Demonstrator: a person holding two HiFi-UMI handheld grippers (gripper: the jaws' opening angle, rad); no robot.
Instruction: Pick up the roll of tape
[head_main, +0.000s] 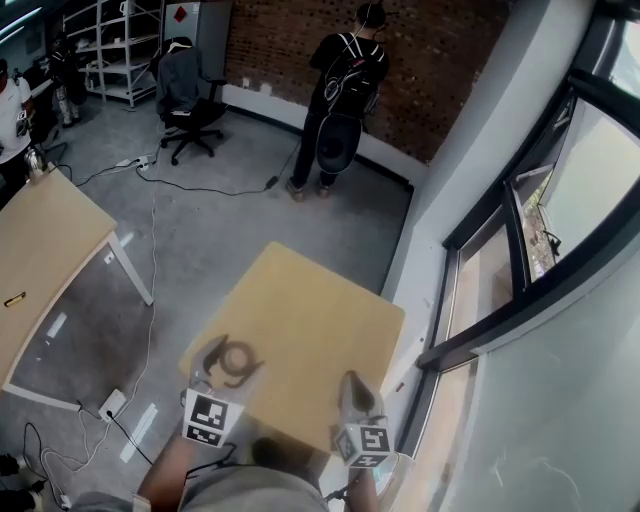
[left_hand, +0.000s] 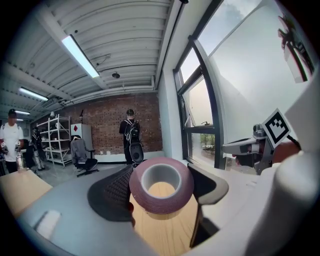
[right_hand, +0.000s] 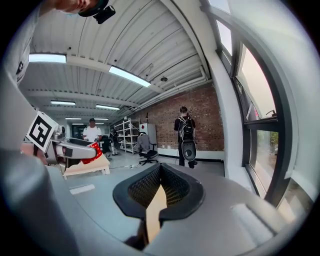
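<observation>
Two grippers hover over a pale wooden worktop (head_main: 310, 310), both in my hands. Beyond it, a person (head_main: 340, 90) stands facing the brick wall. My left gripper (head_main: 235, 360) clamps its fingers (left_hand: 116, 192) on either side of the maroon roll of tape (left_hand: 162, 206), above the worktop's near left corner. My right gripper (right_hand: 159, 172) carries nothing, its fingers pressed together.

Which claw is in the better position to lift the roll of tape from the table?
Left. The left claw grips the roll of tape between its jaws, over the wooden table. The right claw has its jaws together on nothing, off to the side.
</observation>
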